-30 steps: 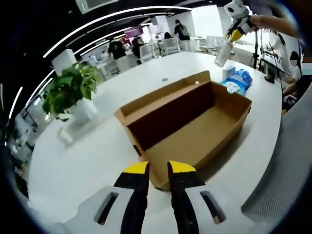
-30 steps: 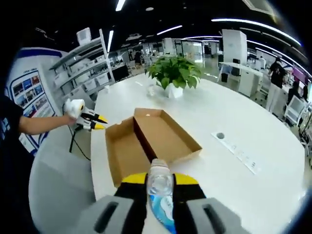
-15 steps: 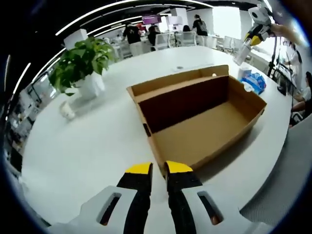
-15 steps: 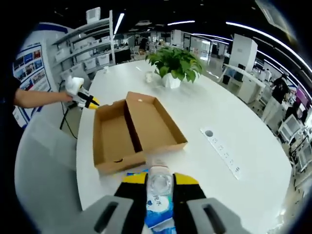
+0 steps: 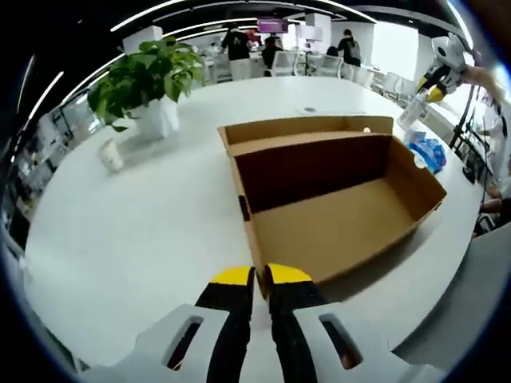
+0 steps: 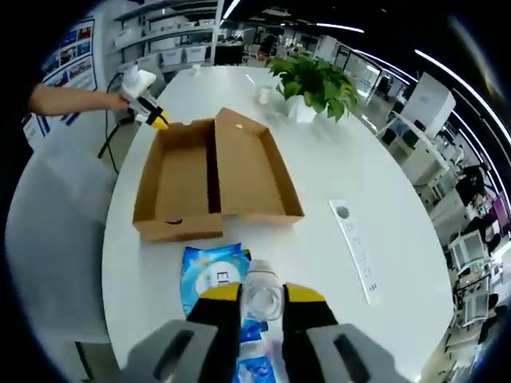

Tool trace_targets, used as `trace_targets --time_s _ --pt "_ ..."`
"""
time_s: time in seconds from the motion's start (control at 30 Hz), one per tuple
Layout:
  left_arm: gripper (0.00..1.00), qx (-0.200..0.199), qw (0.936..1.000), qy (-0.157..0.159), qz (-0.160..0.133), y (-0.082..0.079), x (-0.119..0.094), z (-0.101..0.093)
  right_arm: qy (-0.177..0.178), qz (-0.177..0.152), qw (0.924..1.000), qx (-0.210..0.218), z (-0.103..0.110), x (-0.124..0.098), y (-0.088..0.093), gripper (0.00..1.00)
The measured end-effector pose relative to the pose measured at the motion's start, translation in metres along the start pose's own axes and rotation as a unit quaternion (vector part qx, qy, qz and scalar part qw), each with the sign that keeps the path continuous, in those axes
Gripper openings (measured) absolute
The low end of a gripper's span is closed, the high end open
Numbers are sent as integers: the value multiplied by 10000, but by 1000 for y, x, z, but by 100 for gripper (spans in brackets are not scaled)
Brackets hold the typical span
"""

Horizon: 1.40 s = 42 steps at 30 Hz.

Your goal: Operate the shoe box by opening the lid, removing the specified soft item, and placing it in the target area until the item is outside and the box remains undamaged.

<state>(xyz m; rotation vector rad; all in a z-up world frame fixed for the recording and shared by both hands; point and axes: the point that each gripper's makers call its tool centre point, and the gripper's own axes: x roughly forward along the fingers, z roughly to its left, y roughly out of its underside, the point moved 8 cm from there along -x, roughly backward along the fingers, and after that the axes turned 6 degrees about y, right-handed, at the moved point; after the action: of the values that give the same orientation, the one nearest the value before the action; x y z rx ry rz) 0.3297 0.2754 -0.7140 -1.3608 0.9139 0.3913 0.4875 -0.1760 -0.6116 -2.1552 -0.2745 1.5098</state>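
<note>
Shoe box (image 5: 335,199): brown corrugated cardboard, set on the white table (image 5: 136,215) with its lid (image 6: 251,163) folded fully back and lying flat beside the tray. The tray interior is seen bare in the left gripper view. No tears or crushed corners are visible; the box is judged undamaged so far.

Left gripper (image 5: 260,277): yellow-tipped jaws are drawn almost together at the near corner wall of the box. The corner edge sits in line with the narrow gap, but whether the cardboard is actually pinched cannot be told. The placement is judged to steady the box while the other hand works.

Right gripper (image 6: 262,294): jaws are closed on the clear cap end of the blue soft pack (image 6: 214,275), which reads as a pouch of wipes with white lettering. The pack lies outside the box, just beside its short end wall, on or just over the table. In the left gripper view the same pack (image 5: 429,152) is seen past the far end of the box, with the right gripper above it.

Status: the item is out of the box and at the placing stage; release is judged as the remaining step.

Also present: 1 potted plant (image 5: 144,80) and a flush power strip (image 6: 358,249) in the tabletop.
</note>
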Motion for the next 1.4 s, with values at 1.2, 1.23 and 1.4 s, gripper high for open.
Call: trace_targets --time_s 1.2,1.23,1.4 --pt "1 -768 9962 -386 -119 2 1 -5 -307 999 9900 -948 -23 66 22 15" --pt "1 -756 9963 -394 -116 3 1 -6 -339 1035 9895 -951 -23 68 23 15" --pt "1 -784 9961 -381 -124 2 1 -6 -411 1174 9863 -1085 -21 73 28 15"
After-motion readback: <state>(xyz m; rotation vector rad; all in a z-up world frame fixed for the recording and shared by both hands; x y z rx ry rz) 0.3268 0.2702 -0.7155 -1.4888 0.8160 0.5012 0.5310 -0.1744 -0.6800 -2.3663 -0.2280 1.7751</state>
